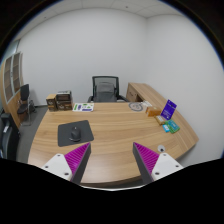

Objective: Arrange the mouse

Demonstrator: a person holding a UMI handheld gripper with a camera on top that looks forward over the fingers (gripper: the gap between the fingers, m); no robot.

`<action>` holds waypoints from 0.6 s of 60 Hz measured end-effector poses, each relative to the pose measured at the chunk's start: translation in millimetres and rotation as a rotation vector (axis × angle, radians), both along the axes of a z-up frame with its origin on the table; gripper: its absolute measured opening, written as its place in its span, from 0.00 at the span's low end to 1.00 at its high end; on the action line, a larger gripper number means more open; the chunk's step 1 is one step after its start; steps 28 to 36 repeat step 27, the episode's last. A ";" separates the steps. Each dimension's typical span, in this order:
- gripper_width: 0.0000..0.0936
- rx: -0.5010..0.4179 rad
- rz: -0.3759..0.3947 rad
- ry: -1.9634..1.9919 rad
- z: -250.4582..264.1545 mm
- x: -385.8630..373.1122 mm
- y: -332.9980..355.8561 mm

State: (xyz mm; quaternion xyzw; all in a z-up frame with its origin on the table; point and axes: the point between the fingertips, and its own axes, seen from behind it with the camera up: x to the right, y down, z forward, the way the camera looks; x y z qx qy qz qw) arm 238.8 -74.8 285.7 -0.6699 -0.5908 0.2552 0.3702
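Note:
A dark mouse point(76, 131) lies on a dark grey mouse mat point(74, 130) on the wooden desk point(115, 125), left of the middle. My gripper point(112, 158) hovers over the desk's near edge, well short of the mouse and to its right. Its two fingers point(74, 158) with magenta pads stand wide apart with nothing between them but bare desk.
A black office chair point(105, 90) stands behind the desk. Boxes point(58, 101) sit on a side table at the back left. Small teal and purple items point(169, 118) lie at the desk's right end, with a round object point(136, 106) and papers point(85, 106) further back.

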 end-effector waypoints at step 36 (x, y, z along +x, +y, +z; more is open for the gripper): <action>0.92 0.002 -0.032 0.003 -3.1 11.6 4.8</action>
